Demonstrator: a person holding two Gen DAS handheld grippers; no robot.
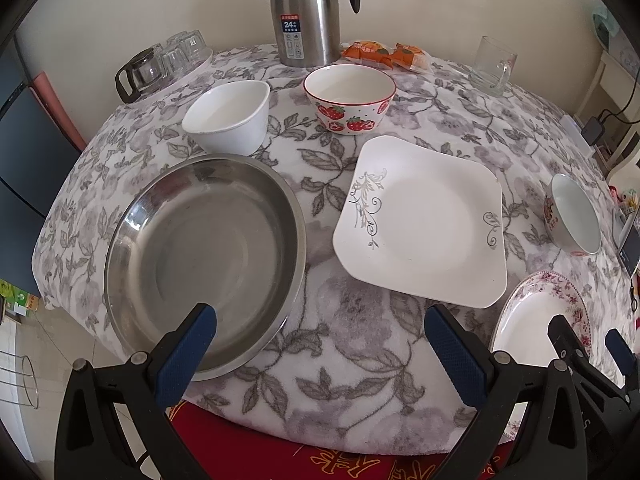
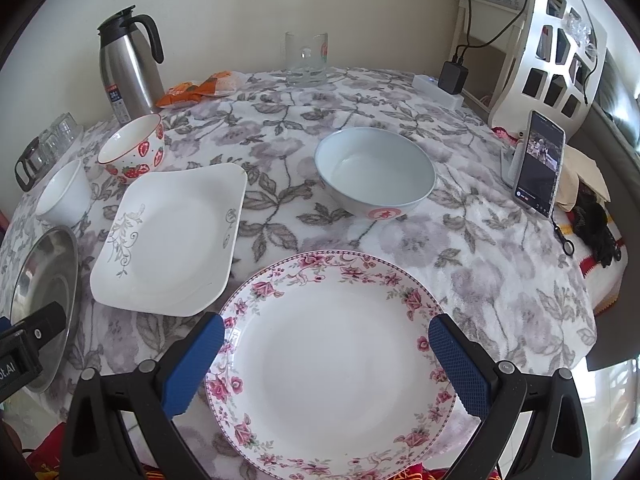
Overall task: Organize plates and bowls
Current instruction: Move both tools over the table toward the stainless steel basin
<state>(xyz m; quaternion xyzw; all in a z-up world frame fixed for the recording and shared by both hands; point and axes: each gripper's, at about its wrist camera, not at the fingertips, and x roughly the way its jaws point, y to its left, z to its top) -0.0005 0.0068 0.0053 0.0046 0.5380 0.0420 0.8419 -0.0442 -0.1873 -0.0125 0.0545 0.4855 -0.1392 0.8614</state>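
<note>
On the floral tablecloth lie a round steel dish [image 1: 204, 256] at the left, a square white plate [image 1: 424, 220] in the middle and a pink-flowered round plate [image 2: 332, 360] at the near right. Behind stand a plain white bowl [image 1: 228, 116], a strawberry bowl [image 1: 350, 98] and a pale bowl with a red mark [image 2: 374, 170]. My left gripper [image 1: 320, 344] is open and empty above the near table edge, between the steel dish and the square plate. My right gripper [image 2: 326, 360] is open and empty, its fingers either side of the flowered plate, above it.
A steel thermos jug [image 1: 308, 8], orange snack packets [image 1: 384, 54], a glass mug [image 1: 492, 66] and upturned glasses with a glass pot [image 1: 160, 64] stand along the back. A phone on a stand [image 2: 540, 168] and a power strip [image 2: 438, 88] are at the right.
</note>
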